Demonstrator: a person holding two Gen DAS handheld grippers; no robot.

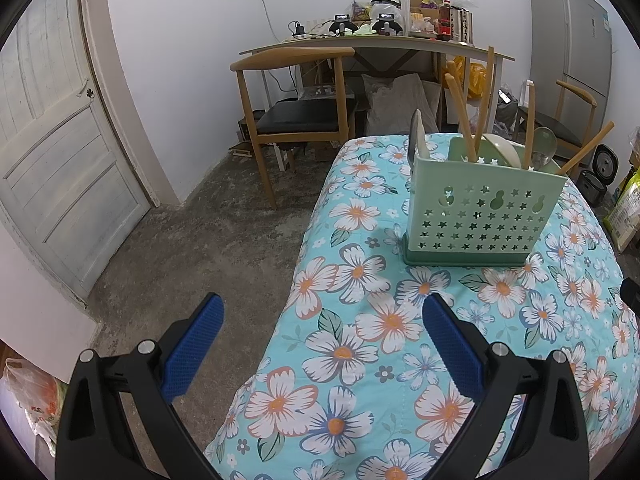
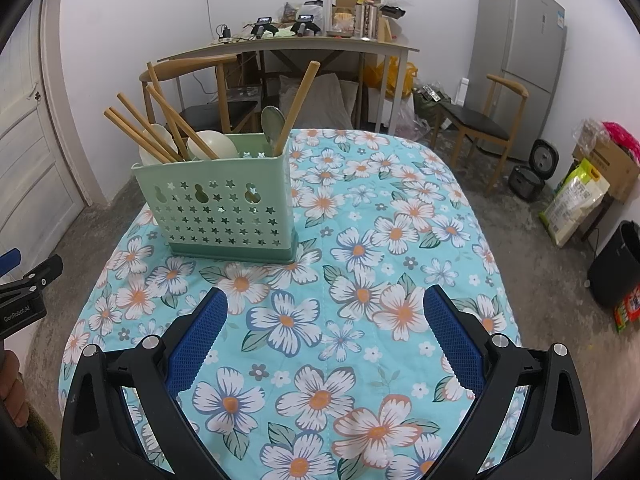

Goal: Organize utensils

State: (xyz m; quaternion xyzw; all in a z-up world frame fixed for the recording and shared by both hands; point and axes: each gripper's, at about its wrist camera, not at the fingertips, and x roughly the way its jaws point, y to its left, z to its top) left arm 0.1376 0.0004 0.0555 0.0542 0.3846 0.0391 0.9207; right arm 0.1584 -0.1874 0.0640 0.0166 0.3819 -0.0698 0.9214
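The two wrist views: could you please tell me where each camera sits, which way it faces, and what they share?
Left wrist: sits behind the open left tongs, above the table's left edge, facing the green utensil holder ahead-right, floor and door left.
Right wrist: sits behind the open right tongs, over the floral tablecloth, holder ahead-left; the left tongs and a hand show at left.
Shared: holder with chopsticks, tablecloth, cluttered desk, fridge.

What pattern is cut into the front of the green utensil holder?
Rows of small star cutouts with three gourd-shaped holes above them on the utensil holder, clearest in the right wrist view.
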